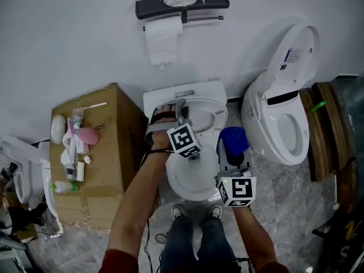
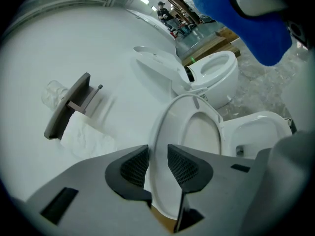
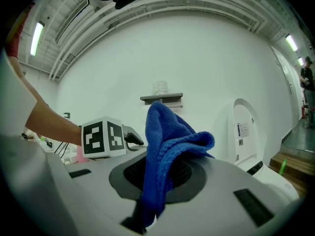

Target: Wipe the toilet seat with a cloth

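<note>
The white toilet [image 1: 190, 183] stands in the middle below me, its seat [image 1: 209, 114] tipped up toward the wall. My left gripper [image 1: 181, 111] reaches in from the left and is shut on the seat's rim. In the left gripper view the seat [image 2: 170, 132] runs down between both pads of that gripper [image 2: 158, 163], and the bowl [image 2: 261, 132] lies to the right. My right gripper [image 1: 230, 155] hovers at the bowl's right side, shut on a bunched blue cloth [image 1: 233, 138]. The cloth [image 3: 167, 141] sticks up out of the right gripper [image 3: 162, 176].
A second toilet [image 1: 278, 124] with its lid up stands at the right, wooden boards [image 1: 324, 129] beyond it. A cardboard box [image 1: 108, 169] with toiletries is at the left. A paper roll [image 1: 164, 38] hangs under a dark shelf [image 1: 182, 5]. The person's shoes [image 1: 196, 211] are at the bowl's front.
</note>
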